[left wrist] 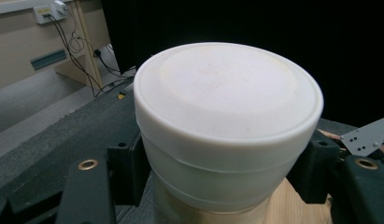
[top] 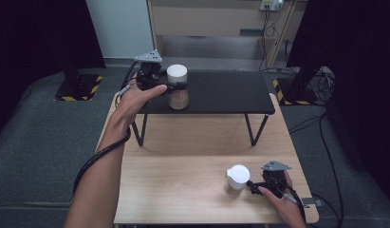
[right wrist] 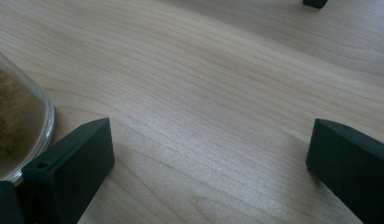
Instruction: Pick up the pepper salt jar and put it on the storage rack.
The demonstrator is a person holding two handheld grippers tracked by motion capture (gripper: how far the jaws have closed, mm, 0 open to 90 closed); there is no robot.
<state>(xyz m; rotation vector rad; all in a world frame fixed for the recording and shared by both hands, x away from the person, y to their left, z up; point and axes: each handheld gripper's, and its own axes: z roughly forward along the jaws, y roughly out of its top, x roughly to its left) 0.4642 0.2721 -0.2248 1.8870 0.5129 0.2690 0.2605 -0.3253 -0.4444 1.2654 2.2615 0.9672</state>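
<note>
From the high view, the left gripper clamps a white-lidded jar at the black shelf's left end. In the left gripper view, both jaws press that jar's sides. In the right gripper view, the right gripper gapes wide on the wooden table, a second jar outside its left jaw.

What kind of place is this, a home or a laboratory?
Probably a laboratory or recording studio: a bare wooden table stands between black curtains, with hazard-striped stand bases on grey carpet and cables running to a wall socket.
</note>
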